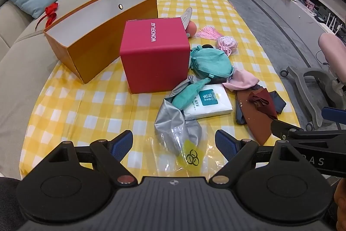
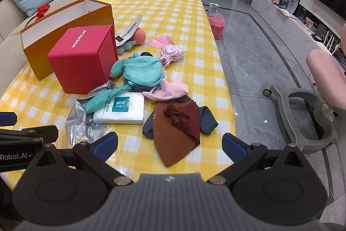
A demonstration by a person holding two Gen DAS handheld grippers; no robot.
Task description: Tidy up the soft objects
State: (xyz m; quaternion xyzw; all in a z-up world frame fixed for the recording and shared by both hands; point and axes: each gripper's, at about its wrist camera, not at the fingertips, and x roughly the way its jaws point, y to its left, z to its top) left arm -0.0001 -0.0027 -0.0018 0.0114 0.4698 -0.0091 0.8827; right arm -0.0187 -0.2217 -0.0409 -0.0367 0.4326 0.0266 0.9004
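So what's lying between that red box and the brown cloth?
A white tissue pack with a teal fabric strip across its corner lies between the red box and the brown cloth, clearest in the right wrist view.

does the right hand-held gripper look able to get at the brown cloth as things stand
Probably yes. The right hand-held gripper is wide open and empty, and the brown cloth lies just ahead of it at the table's near edge, with only a dark red cloth on top.

On the table, the closed box sits between open box and cloth pile
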